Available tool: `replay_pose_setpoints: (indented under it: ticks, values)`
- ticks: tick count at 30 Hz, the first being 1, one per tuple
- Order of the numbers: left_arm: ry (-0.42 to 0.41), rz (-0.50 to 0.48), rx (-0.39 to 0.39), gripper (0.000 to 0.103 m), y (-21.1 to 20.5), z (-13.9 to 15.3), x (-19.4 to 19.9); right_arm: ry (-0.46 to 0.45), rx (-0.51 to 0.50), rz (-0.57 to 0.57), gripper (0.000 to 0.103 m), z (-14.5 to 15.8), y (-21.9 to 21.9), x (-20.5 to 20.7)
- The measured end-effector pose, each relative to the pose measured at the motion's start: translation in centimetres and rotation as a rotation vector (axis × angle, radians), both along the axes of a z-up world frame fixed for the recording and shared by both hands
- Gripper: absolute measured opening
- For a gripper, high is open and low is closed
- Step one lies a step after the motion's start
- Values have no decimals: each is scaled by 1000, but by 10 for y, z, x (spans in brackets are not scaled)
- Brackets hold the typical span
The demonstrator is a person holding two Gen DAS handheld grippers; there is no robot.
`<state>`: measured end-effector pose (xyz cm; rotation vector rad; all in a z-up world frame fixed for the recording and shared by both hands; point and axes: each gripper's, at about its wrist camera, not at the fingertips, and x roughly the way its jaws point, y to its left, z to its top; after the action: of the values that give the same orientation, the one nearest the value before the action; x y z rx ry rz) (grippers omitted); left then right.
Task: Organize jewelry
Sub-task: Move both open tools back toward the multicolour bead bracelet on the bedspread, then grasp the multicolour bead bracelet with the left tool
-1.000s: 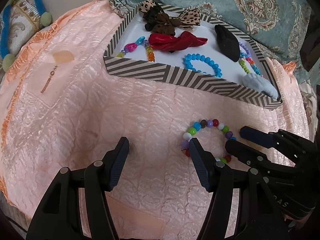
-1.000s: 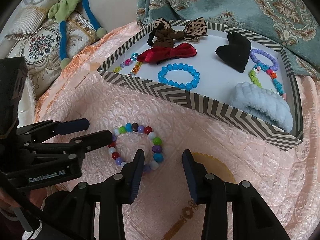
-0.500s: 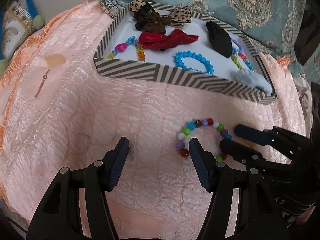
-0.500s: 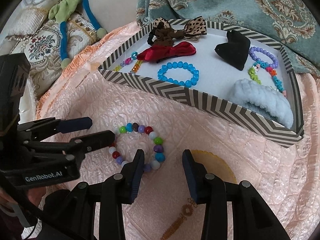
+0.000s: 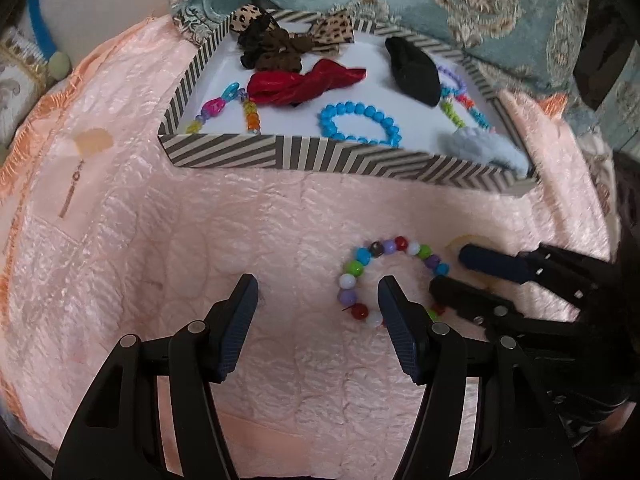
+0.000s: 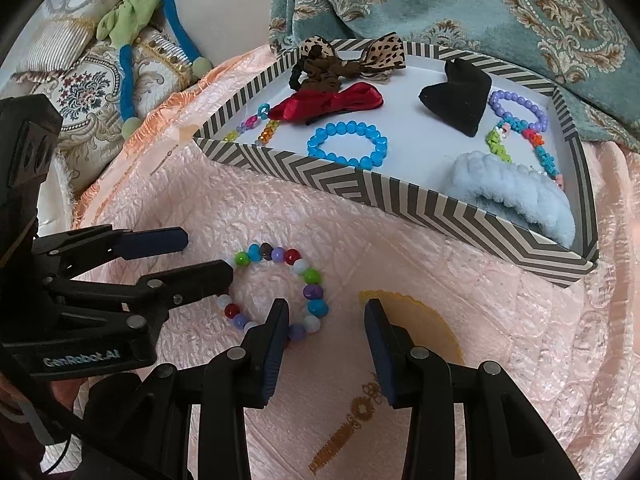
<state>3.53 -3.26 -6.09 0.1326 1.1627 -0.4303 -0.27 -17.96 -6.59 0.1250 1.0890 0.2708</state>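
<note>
**Both grippers closing in on the last loose bracelet**

The mixed-colour bracelet (image 6: pixel 276 290) is lying flat on the pink bedspread (image 5: pixel 200 240), a bit in front of the striped box (image 6: pixel 360 196) where the other pieces already sit. Right gripper (image 6: pixel 326 318) has its fingers apart, one finger planted inside the bead ring. Left gripper (image 5: pixel 314 298) is spread wide too, with one finger just touching the ring's edge. I'd say only one gripper needs to pinch here: clamp across the bead strand, not the hole, and lift slowly, since the beads look slippery. Then place it into a bare patch near the blue bracelet (image 6: pixel 347 145).
</note>
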Motion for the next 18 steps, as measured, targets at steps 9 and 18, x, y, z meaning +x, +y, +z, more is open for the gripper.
replay_pose_setpoints:
  ticks: [9,18]
  values:
    - [6,-59,-2,62,-6,-6,3,-3,1,9,38,-1,-2,-2]
    - [-10,-120,31,30,-14,-10,0,-25,-20,18,13,-1,0,-3]
